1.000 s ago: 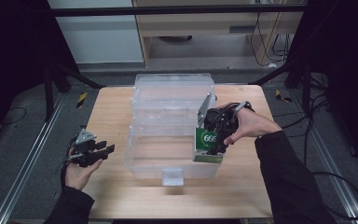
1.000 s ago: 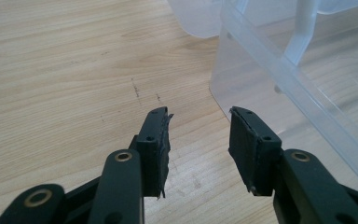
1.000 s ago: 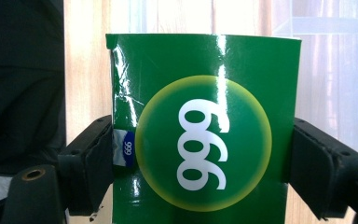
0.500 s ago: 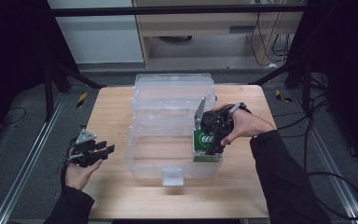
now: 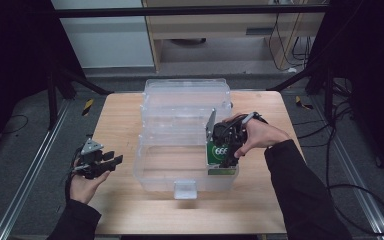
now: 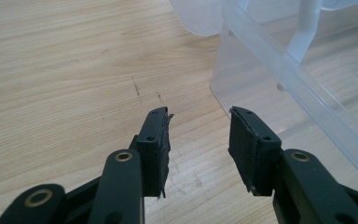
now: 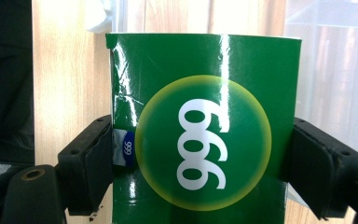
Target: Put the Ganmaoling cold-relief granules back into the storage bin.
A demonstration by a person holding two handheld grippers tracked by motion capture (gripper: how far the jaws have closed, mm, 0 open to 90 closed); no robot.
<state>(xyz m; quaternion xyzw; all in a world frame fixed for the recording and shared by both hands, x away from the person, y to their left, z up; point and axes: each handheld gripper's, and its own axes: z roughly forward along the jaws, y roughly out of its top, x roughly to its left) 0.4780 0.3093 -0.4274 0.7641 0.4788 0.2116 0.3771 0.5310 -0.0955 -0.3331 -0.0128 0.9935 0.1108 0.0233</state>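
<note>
We see a wooden surface (image 5: 125,117) on a grey floor (image 5: 15,150). At its ten o'clock corner lies a yellow-and-black tool (image 5: 87,106), another (image 5: 302,103) at two o'clock. At twelve o'clock stands a pale cabinet (image 5: 107,35).

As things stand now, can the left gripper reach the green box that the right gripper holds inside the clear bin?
Probably not directly. The left gripper sits open outside the clear bin, whose wall stands between it and the green box. The right gripper is already clamped on that box.

White "999" in a yellow-ringed circle on the green box (image 7: 205,126), smaller "999" on its blue side tab.
</note>
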